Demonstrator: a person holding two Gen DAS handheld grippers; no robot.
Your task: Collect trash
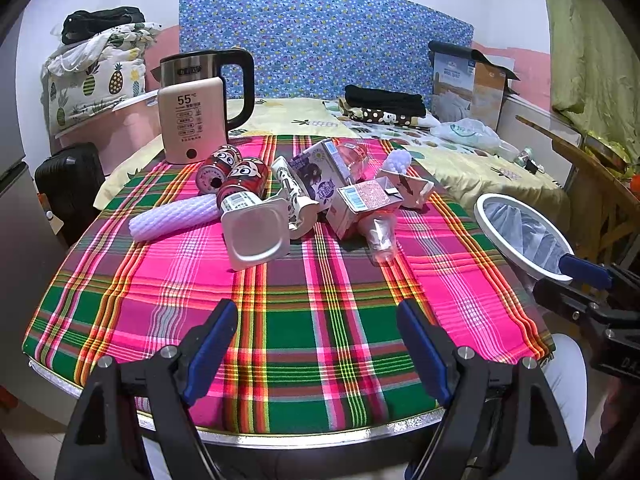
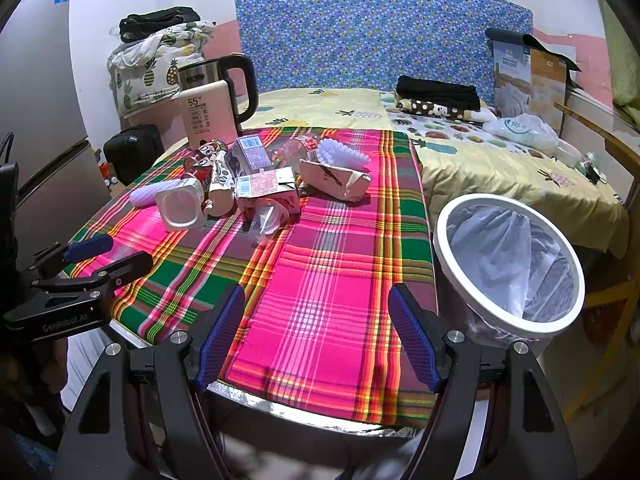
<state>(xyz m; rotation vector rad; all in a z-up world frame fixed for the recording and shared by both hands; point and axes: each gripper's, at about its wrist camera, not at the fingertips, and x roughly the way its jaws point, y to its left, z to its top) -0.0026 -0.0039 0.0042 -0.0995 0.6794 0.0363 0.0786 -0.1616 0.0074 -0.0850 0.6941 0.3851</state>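
Observation:
A heap of trash lies mid-table on the plaid cloth [image 1: 280, 320]: two red cans [image 1: 244, 180], a white yogurt tub [image 1: 256, 236], a white foam sleeve [image 1: 172, 218], a purple carton [image 1: 320, 172], a pink carton [image 1: 362, 204], a crushed clear bottle [image 1: 378, 234] and a torn paper box [image 2: 336, 178]. A white bin [image 2: 508, 260] lined with a bag stands off the table's right edge. My left gripper [image 1: 318, 340] hangs open over the near edge, empty. My right gripper [image 2: 316, 328] is open too, empty, left of the bin.
An electric kettle [image 1: 208, 92] and a pink thermos box [image 1: 192, 120] stand at the table's back left. A bed [image 2: 500, 152] with folded clothes and a plastic bag lies behind. A black suitcase [image 1: 68, 188] and a grey fridge [image 2: 36, 120] are on the left.

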